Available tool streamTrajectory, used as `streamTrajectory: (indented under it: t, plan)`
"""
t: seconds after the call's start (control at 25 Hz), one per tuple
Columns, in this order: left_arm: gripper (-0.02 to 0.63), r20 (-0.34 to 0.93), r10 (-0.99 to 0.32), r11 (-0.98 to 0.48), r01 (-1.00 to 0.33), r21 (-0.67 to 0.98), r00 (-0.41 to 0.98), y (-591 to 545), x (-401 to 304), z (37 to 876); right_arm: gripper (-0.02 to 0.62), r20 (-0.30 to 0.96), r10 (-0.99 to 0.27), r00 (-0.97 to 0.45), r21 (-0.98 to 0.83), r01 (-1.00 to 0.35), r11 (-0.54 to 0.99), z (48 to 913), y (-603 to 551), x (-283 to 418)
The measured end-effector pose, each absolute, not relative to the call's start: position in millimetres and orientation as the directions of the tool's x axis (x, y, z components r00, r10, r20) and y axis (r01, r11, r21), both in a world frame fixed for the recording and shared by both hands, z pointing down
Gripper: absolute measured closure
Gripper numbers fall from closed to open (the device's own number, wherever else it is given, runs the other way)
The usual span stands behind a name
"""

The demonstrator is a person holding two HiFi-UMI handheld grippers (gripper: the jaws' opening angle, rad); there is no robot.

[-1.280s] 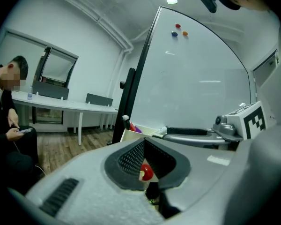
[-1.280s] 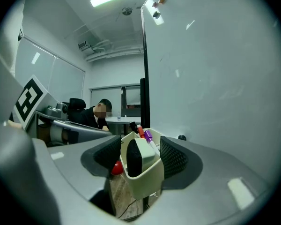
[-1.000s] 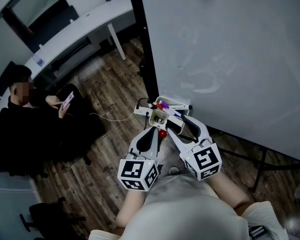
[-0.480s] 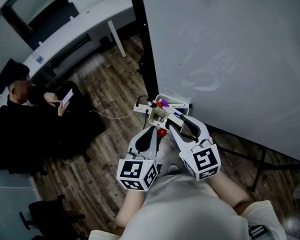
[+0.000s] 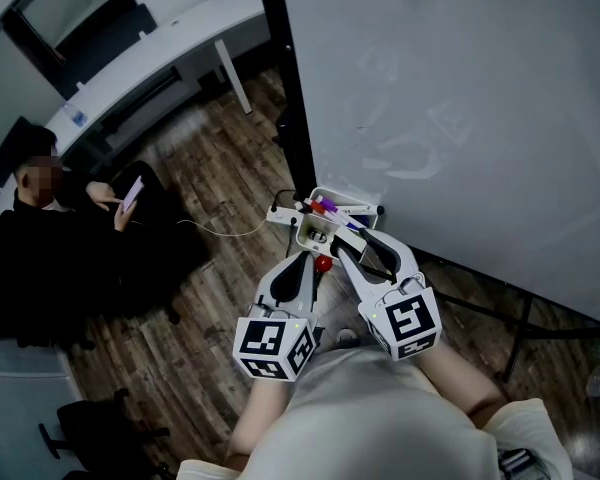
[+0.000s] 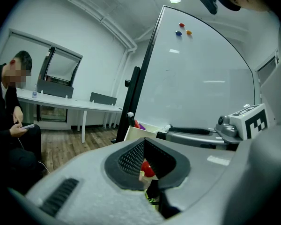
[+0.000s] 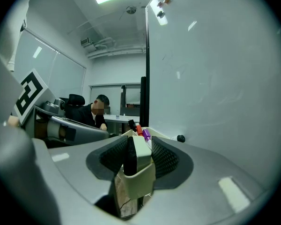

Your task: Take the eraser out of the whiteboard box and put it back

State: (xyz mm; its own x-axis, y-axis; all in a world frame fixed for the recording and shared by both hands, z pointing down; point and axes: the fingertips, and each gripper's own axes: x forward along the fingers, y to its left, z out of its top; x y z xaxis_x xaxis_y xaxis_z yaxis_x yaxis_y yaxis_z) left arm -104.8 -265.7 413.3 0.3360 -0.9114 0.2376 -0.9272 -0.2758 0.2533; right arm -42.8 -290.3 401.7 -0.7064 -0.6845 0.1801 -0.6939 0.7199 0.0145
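Wood floor (image 5: 220, 168) runs under a whiteboard (image 5: 460, 88), with a desk (image 5: 150, 58) beyond. The eraser (image 7: 141, 153) stands on end in the box (image 7: 143, 184) at the board's edge, long axis upright, dark felt facing the left gripper (image 5: 315, 261). The right gripper (image 5: 345, 243) has just been closing; its pads press the eraser's two faces. The left jaws sit nearly together round a red ball (image 5: 324, 265). Markers (image 5: 322, 207) crowd the box behind. A person (image 5: 50, 238) sits well apart.

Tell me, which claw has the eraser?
The right claw: its jaws have just been closing on the cream-and-black eraser. The left claw has jaws together and no eraser.
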Motion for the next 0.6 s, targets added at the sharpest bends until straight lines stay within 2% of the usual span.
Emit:
streamTrajectory:
  t: [0.6]
  plan:
    - [0.604,0.231,-0.909,-0.288,-0.925,0.249,0.345,-264.0,-102.3,408.9,0.431,0.141,-0.697,-0.703,0.047,-0.699,0.714,382.0,-287.2,-41.2]
